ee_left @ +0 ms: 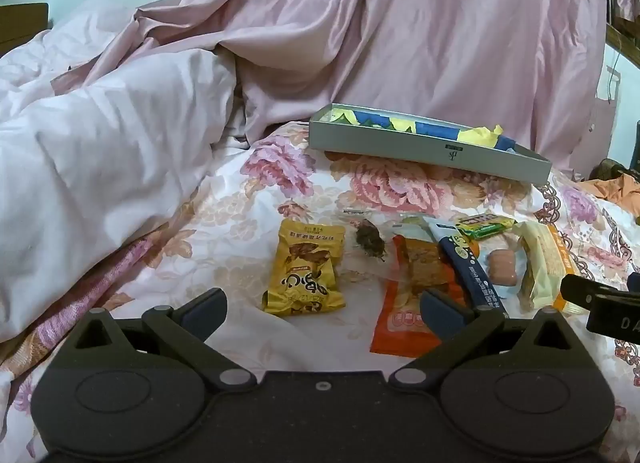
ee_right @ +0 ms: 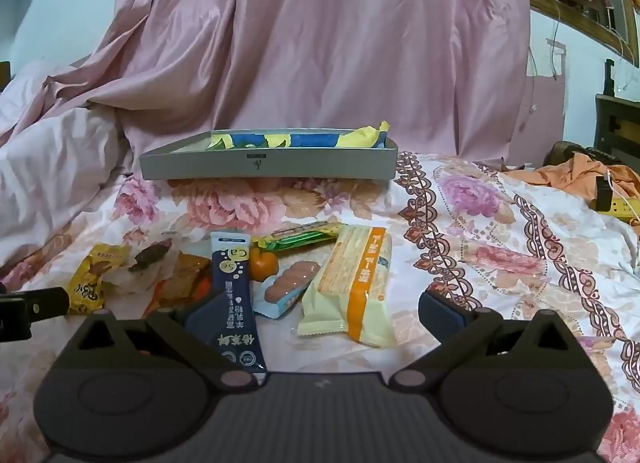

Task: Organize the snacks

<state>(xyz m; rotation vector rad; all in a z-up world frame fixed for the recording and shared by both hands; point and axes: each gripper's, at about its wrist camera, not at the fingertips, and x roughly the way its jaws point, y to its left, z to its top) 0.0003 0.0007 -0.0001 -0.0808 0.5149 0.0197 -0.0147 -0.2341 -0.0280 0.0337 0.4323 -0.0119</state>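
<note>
Both tongs spread wide, empty, low over the flowered bed (ee_right: pixel 500 223). Left tongs (ee_left: pixel 322 309) near the yellow packet (ee_left: pixel 306 267) and orange pouch (ee_left: pixel 404 303). Right tongs (ee_right: pixel 320 309) near the cracker pack (ee_right: pixel 352 283), navy sachet (ee_right: pixel 234 295) and pink sausage pack (ee_right: pixel 286 287). Mandarin (ee_right: pixel 263 263) behind the sachet. Grey tray (ee_right: pixel 268 167) far side, blue-yellow wrapper (ee_right: pixel 296 139) inside.

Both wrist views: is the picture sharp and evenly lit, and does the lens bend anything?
Left wrist view: soft indoor light, dark vignette in the corners, the grey box looks tilted and curved; packets fairly sharp. Right wrist view: same light, sheen on the pink curtain, box edge nearly straight, window frame bowed at the right.
</note>
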